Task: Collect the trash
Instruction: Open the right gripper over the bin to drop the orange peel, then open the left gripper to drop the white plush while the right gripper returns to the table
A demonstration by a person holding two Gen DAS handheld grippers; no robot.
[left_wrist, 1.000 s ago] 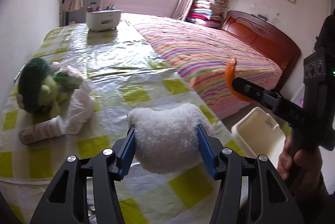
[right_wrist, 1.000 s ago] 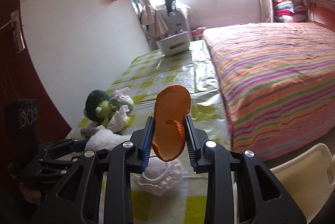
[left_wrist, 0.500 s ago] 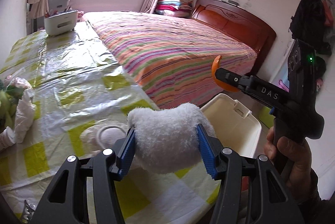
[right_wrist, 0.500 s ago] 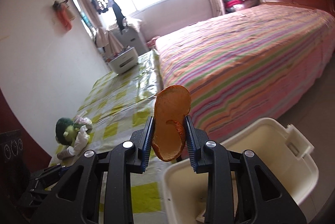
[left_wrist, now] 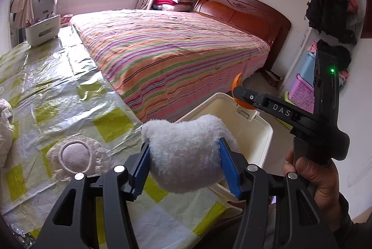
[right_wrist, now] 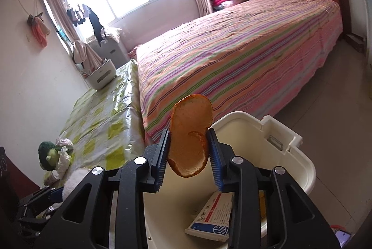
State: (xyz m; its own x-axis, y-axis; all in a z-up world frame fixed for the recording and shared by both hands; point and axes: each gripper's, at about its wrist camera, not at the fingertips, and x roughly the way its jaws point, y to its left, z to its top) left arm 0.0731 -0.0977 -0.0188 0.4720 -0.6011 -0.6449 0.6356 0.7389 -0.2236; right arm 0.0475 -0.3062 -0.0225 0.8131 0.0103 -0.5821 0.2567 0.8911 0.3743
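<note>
My left gripper (left_wrist: 184, 157) is shut on a white fluffy wad (left_wrist: 186, 153) and holds it over the table's right edge, beside the cream bin (left_wrist: 260, 132). My right gripper (right_wrist: 188, 152) is shut on an orange peel (right_wrist: 189, 135) and holds it above the open cream bin (right_wrist: 300, 156). A small printed box (right_wrist: 214, 216) lies inside the bin. The right gripper (left_wrist: 239, 91) also shows in the left wrist view, over the bin's far rim.
The table (left_wrist: 58, 86) has a yellow-checked plastic cover. A round white lace piece (left_wrist: 74, 157) lies on it. A green plush toy (right_wrist: 48, 156), crumpled white trash (right_wrist: 64, 159) and a white holder (right_wrist: 101, 78) stand further back. A striped bed (right_wrist: 232, 58) flanks the table.
Both grippers have swung right from over the table toward the bin. The peel is now above the bin's opening, and the fluffy wad is at the table's edge beside the bin.
</note>
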